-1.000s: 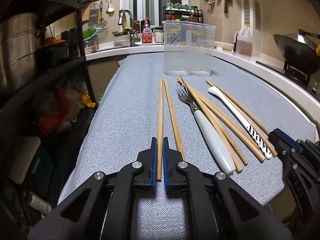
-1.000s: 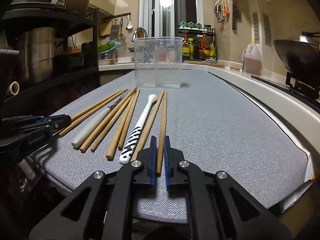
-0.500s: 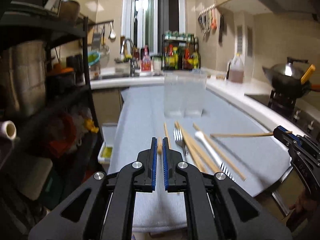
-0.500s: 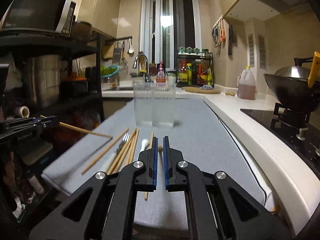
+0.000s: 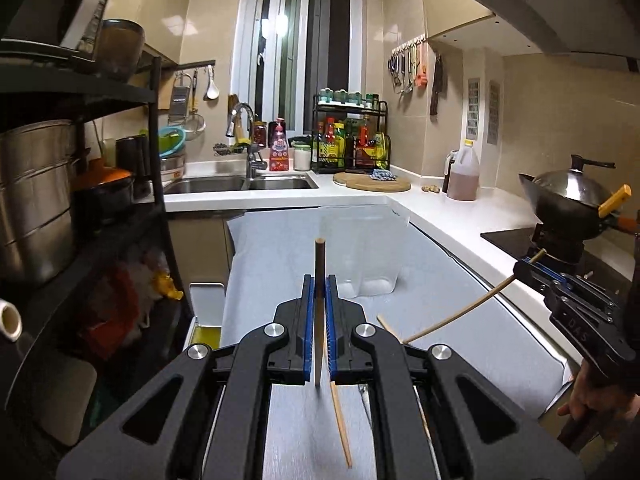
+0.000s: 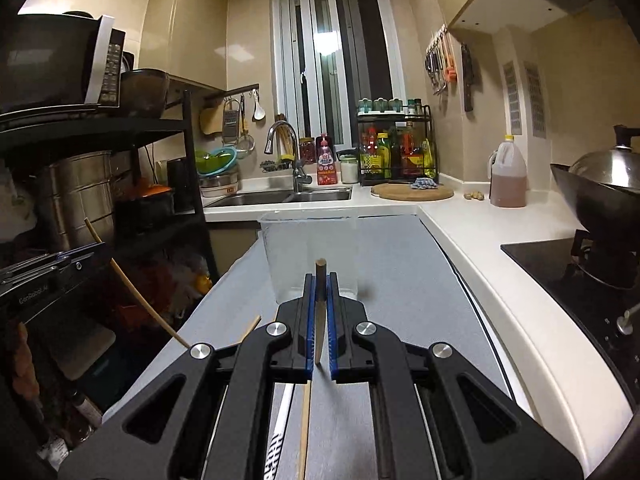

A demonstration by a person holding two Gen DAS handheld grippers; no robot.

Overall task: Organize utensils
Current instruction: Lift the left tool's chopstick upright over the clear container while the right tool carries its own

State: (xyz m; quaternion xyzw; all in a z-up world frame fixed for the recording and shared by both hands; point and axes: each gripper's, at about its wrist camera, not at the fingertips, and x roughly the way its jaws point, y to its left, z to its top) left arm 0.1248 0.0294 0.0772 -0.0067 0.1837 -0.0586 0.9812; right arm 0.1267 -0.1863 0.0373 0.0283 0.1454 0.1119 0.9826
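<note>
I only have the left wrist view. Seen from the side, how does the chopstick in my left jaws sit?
Observer: The right wrist view shows the left gripper holding the left chopstick steeply tilted, with a short end above the jaws and the long end slanting down.
Operator: What's on the mat under the right gripper?
Observer: Below the right gripper, a striped spoon and a loose chopstick lie side by side on the mat.
Operator: Does the right chopstick line up with the container?
Observer: From its own camera, the right chopstick's top end overlaps the container near its middle.
</note>
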